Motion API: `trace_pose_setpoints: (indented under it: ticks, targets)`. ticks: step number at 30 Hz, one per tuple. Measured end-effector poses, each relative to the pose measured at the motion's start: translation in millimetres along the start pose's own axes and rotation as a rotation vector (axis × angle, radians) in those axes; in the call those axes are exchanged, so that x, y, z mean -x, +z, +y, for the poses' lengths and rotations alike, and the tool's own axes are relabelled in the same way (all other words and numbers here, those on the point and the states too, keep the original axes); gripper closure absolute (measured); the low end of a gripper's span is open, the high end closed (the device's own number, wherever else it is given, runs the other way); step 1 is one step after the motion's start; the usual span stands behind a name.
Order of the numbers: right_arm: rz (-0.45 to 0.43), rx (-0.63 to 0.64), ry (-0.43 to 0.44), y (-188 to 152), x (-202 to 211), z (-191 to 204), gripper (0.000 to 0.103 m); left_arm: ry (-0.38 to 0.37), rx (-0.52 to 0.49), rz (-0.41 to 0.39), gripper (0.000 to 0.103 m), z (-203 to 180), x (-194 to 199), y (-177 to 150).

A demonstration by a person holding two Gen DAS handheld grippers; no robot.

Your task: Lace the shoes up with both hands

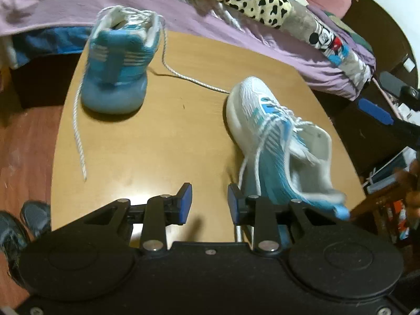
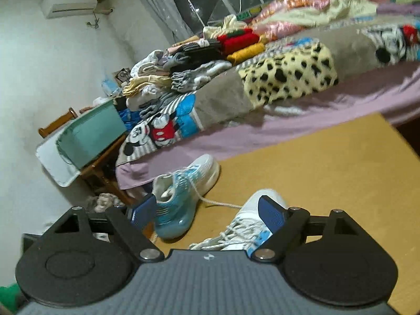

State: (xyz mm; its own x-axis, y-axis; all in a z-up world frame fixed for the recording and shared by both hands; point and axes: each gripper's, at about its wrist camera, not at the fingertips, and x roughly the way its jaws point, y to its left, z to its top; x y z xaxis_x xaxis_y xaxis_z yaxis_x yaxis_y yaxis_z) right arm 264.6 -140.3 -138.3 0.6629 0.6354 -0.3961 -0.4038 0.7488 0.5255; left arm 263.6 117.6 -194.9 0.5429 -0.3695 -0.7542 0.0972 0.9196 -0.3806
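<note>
— Shoes first: where do they sit against the table (image 1: 168,141)?
— Both rest on it. Starting at the left gripper (image 1: 209,201), its blue pads stand apart with nothing between; the near shoe (image 1: 275,141) lies tilted just beside its right pad, laces loose.
— And the right gripper (image 2: 207,210)?
— Jaws wide apart, empty, above that same shoe's laces.
— Farther out?
— The far shoe (image 1: 118,60) stands near the table's far edge, heel toward us, its lace (image 1: 78,131) trailing over the tabletop. Beyond the table is a bed (image 1: 262,34).
</note>
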Motion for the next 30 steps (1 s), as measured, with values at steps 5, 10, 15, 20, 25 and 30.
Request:
trace_pose_setpoints:
  ticks: [5,10,15,20,25,30]
  targets:
    - [0.053,-0.042,0.026,-9,-16,-12,0.018,-0.02,-0.017,0.015,0.076,3,-16,6]
    - [0.102,-0.063,0.038,-6,-32,-18,0.018,-0.079,-0.088,0.017,0.076,-9,-20,7]
    - [0.087,-0.093,0.068,-1,-42,-25,0.018,-0.1,-0.157,0.006,0.076,-14,-30,11]
    - [0.113,-0.086,0.086,1,-53,-27,0.018,-0.144,-0.176,0.005,0.076,-15,-35,18]
    - [0.13,-0.065,0.089,3,-57,-28,0.018,-0.16,-0.146,-0.016,0.076,-11,-33,26]
    - [0.125,-0.069,0.076,5,-57,-35,0.018,-0.113,-0.169,-0.022,0.077,-18,-39,25]
